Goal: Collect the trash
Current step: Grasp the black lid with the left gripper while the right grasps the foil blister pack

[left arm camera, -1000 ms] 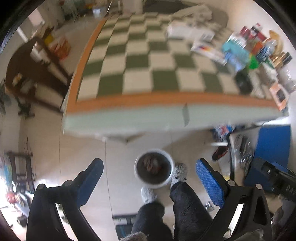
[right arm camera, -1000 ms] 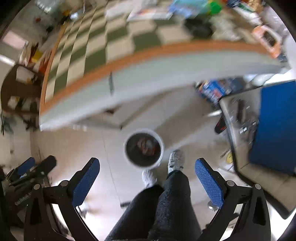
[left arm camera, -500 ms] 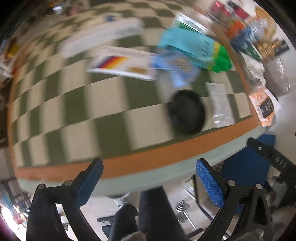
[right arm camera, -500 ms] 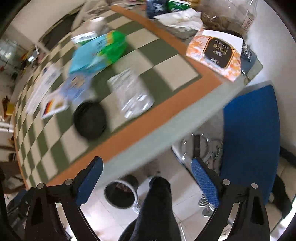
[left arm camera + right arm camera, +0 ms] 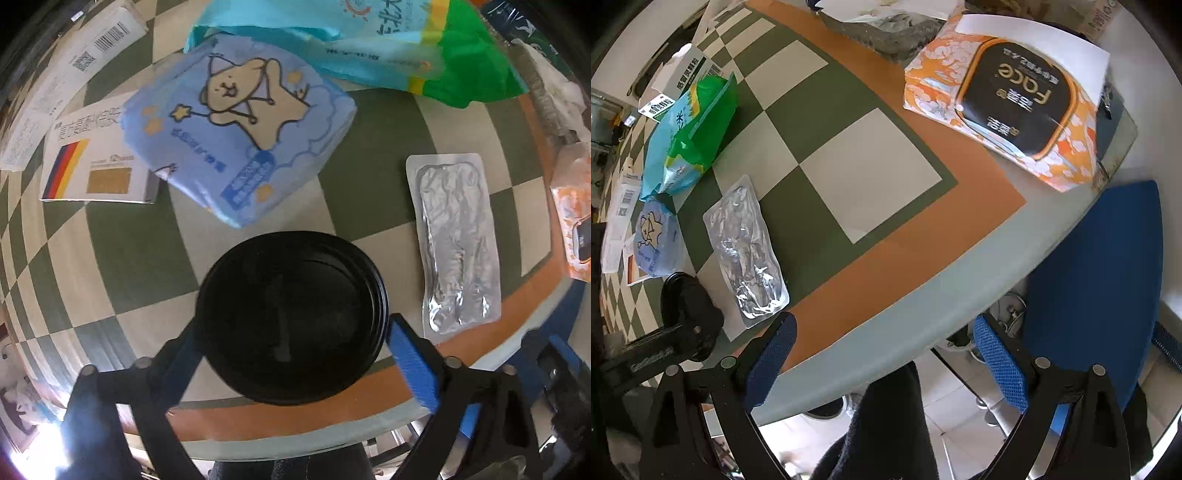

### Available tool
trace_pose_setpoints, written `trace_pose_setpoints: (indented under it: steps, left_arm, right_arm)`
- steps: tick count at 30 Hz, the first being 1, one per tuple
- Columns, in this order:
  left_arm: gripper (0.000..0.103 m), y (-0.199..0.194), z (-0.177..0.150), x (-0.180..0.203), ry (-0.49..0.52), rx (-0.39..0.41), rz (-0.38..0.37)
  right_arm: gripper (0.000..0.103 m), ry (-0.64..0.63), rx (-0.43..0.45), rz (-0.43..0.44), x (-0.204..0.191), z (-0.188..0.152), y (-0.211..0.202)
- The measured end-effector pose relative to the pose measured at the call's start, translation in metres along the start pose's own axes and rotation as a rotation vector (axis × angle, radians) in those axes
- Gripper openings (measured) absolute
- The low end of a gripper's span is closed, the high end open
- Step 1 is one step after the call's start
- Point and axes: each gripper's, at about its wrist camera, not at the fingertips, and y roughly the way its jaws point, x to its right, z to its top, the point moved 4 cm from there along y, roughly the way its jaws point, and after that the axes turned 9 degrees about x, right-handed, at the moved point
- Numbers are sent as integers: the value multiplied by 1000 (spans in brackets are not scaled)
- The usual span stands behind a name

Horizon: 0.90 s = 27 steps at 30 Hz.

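Observation:
A round black lid (image 5: pixel 291 314) lies on the checkered table near its front edge. My left gripper (image 5: pixel 293 354) is open with a blue finger on each side of the lid, not closed on it. A silver foil blister pack (image 5: pixel 456 243) lies just right of the lid; it also shows in the right wrist view (image 5: pixel 744 251). A blue cartoon tissue pack (image 5: pixel 240 125) lies behind the lid. My right gripper (image 5: pixel 882 358) is open and empty, over the table's front edge, right of the left gripper (image 5: pixel 683 317).
A teal and green bag (image 5: pixel 388 44), a white box with a striped flag (image 5: pixel 88 162) and an orange wipes pack (image 5: pixel 1008 99) lie on the table. A blue chair (image 5: pixel 1097 280) stands at the table's right. The person's leg (image 5: pixel 886 424) is below.
Both grippers rose from the floor bin up to the table. The left gripper has moved in so its fingers flank the black lid; the right has moved to the table's right corner.

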Motion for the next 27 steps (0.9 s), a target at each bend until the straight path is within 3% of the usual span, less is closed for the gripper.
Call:
trace_pose_setpoints:
  steps: [9, 15, 19, 27]
  left_arm:
    - [85, -13, -28, -66, -90, 46, 70]
    - [85, -9, -38, -107, -192, 62, 116]
    - [85, -6, -38, -119, -228, 79, 120]
    - [85, -25, -67, -155, -252, 112, 106]
  right_arm:
    - [98, -118, 1, 96, -74, 23, 16]
    - [84, -257, 16, -10, -124, 24, 45]
    - [68, -299, 92, -46, -134, 19, 47]
    - [65, -322, 130, 3, -140, 4, 47]
